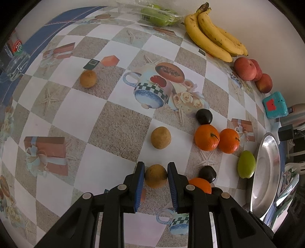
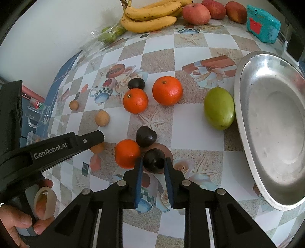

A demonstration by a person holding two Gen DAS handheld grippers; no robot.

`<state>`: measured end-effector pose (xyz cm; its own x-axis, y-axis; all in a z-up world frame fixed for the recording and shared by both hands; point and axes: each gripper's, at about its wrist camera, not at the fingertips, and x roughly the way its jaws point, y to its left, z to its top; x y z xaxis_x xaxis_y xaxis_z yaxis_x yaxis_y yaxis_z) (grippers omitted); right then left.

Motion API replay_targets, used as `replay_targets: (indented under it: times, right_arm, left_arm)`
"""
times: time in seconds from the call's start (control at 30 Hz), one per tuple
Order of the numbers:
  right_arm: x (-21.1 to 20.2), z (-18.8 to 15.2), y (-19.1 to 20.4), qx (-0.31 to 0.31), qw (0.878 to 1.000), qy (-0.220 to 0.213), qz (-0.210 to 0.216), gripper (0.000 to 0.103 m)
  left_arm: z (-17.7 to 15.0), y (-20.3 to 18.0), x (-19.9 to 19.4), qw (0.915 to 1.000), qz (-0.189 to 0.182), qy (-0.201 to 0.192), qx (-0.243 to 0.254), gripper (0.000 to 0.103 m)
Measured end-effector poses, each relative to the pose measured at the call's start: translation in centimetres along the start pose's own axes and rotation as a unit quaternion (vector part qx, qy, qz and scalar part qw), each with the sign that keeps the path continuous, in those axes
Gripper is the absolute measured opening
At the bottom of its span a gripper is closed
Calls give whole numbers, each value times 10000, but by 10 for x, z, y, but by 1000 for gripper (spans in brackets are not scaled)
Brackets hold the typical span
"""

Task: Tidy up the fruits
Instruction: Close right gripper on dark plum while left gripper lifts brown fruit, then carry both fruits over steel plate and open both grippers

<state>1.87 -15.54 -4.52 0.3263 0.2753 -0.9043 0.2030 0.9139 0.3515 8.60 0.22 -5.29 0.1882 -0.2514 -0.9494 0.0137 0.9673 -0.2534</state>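
My left gripper point(image 1: 156, 167) is shut on a small brown round fruit point(image 1: 155, 175) low over the table; it shows from the side in the right wrist view point(image 2: 95, 138). My right gripper point(image 2: 153, 161) is shut on a dark plum point(image 2: 154, 160), beside an orange point(image 2: 127, 153) and another dark plum point(image 2: 145, 136). Two more oranges point(image 2: 167, 90) point(image 2: 135, 100), a third plum point(image 2: 136, 83), a green fruit point(image 2: 219, 108) and two more brown fruits point(image 2: 102, 118) point(image 2: 73, 105) lie on the table. A steel plate point(image 2: 274, 129) is at the right, empty.
Bananas point(image 1: 211, 36), red apples point(image 1: 246, 68) and a clear box of green fruits point(image 1: 158, 15) line the back wall. A teal box point(image 1: 274, 105) sits near the plate point(image 1: 266, 171). A clear plastic holder point(image 1: 17, 63) stands at the table's left edge.
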Motion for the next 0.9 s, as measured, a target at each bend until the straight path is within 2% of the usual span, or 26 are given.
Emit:
replay_targets:
  times: [0.37, 0.53, 0.9]
  right_arm:
    - [-29, 3, -8, 136, 9989, -430, 102, 23]
    - [-44, 5, -21, 330, 9972, -675, 5, 23]
    - [-75, -2, -82, 1129, 9872, -1040, -424, 23]
  left_arm:
    - [3, -1, -26, 9992, -122, -380, 21, 26]
    - [5, -10, -35, 9980, -168, -601, 138, 26]
    - [-6, -67, -46, 9901, -468, -931, 944, 26]
